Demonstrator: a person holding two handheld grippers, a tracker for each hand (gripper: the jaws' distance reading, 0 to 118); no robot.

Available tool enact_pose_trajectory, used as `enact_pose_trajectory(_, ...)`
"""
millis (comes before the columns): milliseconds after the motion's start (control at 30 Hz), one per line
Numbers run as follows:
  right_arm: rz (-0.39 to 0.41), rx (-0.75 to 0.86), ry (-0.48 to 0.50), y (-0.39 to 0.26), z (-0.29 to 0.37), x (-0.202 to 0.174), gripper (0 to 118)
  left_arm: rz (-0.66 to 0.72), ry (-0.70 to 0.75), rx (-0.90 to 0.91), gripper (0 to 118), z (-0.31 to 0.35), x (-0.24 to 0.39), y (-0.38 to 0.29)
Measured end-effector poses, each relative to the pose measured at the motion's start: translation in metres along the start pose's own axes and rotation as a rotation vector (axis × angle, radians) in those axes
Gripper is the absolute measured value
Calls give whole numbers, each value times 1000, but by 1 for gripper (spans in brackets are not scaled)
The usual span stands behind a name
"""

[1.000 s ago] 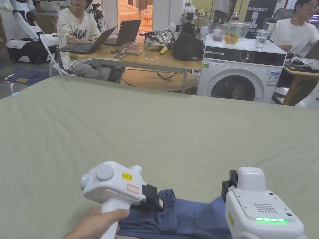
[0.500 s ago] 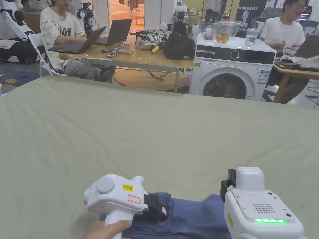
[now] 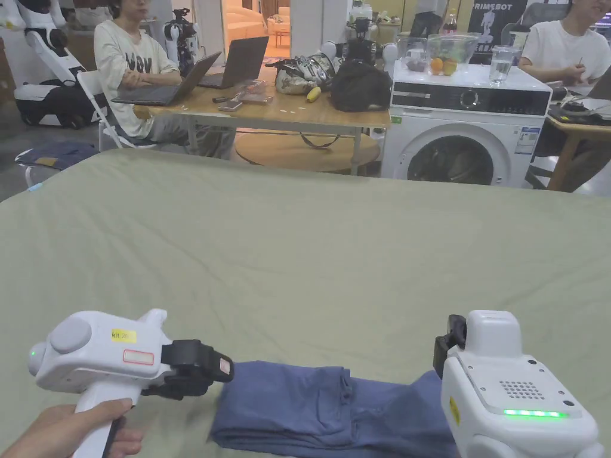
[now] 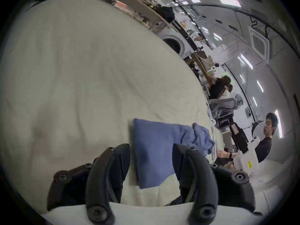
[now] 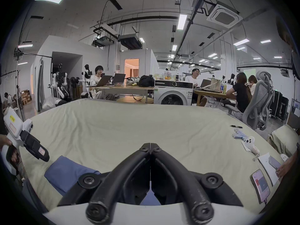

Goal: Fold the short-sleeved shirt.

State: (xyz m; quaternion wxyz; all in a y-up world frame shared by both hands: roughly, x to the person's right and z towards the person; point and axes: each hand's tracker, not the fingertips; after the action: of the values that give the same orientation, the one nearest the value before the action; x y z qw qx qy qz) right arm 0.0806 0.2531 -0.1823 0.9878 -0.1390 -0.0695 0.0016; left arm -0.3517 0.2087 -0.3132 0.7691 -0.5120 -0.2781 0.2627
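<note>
The left gripper [image 4: 151,149] has its jaws wide apart with nothing between them. It hangs just beside the left end of the blue shirt [image 3: 334,408], not touching it. The right gripper [image 5: 150,145] has its jaws pressed tight together, tip to tip. No cloth shows at those tips. It sits over the right end of the shirt, and I cannot tell if it touches the cloth underneath.

The shirt looks already folded into a long flat bundle. It lies on the green sheet [image 3: 298,238], close to the near edge, and the far side of the sheet is bare. The left end of the shirt is neat and square. The right end looks a bit bunched up.

I think the fold is nearly done, maybe with one more fold left.

Things could go wrong from here. If the left gripper bumps the neat end, the layers could slide apart. If it grabs only the top layer, the bundle could open when lifted. The bunched end could stay lumpy if nobody smooths it.
</note>
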Motion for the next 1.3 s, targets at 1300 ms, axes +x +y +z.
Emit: enact_pose_trajectory(1300,14,28,24,7,-3,-11,0,-66,77,104,7,79,49,5)
